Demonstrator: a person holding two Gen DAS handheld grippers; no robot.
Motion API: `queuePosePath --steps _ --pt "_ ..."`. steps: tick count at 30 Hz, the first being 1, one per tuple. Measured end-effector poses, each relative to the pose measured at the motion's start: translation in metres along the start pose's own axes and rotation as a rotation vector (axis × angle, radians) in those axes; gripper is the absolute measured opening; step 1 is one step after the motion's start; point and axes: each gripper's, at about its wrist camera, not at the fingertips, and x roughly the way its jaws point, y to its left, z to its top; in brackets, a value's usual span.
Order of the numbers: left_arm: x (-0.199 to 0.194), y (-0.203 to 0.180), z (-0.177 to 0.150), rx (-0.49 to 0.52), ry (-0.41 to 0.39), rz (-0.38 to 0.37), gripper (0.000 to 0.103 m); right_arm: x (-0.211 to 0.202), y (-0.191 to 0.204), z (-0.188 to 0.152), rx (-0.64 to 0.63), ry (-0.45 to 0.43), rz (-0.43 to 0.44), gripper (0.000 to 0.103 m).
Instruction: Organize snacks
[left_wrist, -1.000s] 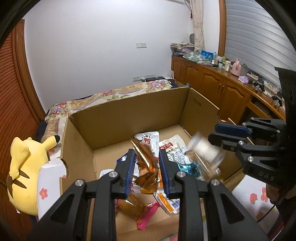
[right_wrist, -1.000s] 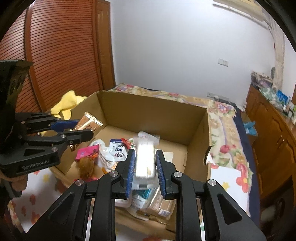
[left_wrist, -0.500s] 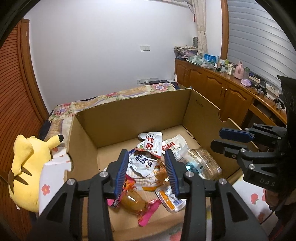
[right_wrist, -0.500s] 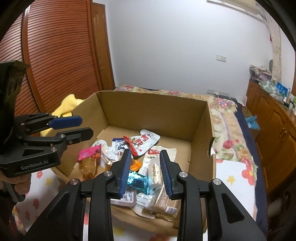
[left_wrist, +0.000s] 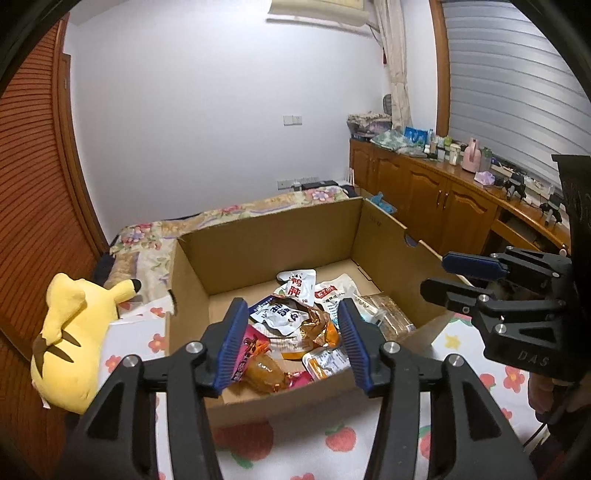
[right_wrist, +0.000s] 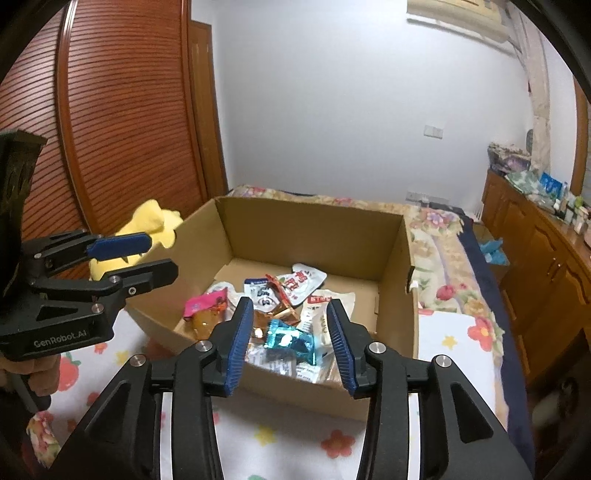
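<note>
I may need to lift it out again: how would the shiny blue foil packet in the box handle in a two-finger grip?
The blue foil packet looks crinkled and puffy, so probably light and easily squashed. Its glossy film may slip between pads. Lying loose on other wrappers, it would likely shift if nudged.

The left gripper's (left_wrist: 291, 341) fingers (left_wrist: 231, 345) cover part of the snack packets (left_wrist: 291, 317) in the cardboard box (left_wrist: 266, 243), and the box's near wall hides the lowest ones. The print on the packets is too small to read. The plush toy (right_wrist: 151, 225) is mostly hidden in the right wrist view. Items on the wooden cabinet (left_wrist: 436, 184) are too small to identify.
</note>
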Motion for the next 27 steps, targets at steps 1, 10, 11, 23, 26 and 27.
queuePosePath --steps 1,10,11,23,26,27 --pt "-0.006 -0.001 -0.002 -0.001 -0.011 0.005 0.053 -0.005 0.001 -0.001 0.003 -0.01 -0.005 0.047" --pt "-0.058 -0.007 -0.017 0.001 -0.13 0.03 0.081 -0.05 0.013 -0.007 0.015 -0.103 -0.05 0.065" --pt "-0.064 -0.008 -0.018 0.003 -0.139 0.035 0.082 -0.054 0.014 -0.007 0.016 -0.111 -0.051 0.068" --pt "-0.108 -0.013 -0.03 -0.042 -0.217 0.123 0.09 -0.104 0.034 -0.017 0.009 -0.227 -0.081 0.091" --pt "-0.116 -0.014 -0.035 -0.054 -0.228 0.149 0.096 -0.113 0.038 -0.022 0.009 -0.243 -0.088 0.097" --pt "-0.118 -0.016 -0.037 -0.055 -0.235 0.159 0.097 -0.116 0.041 -0.024 0.011 -0.249 -0.102 0.099"
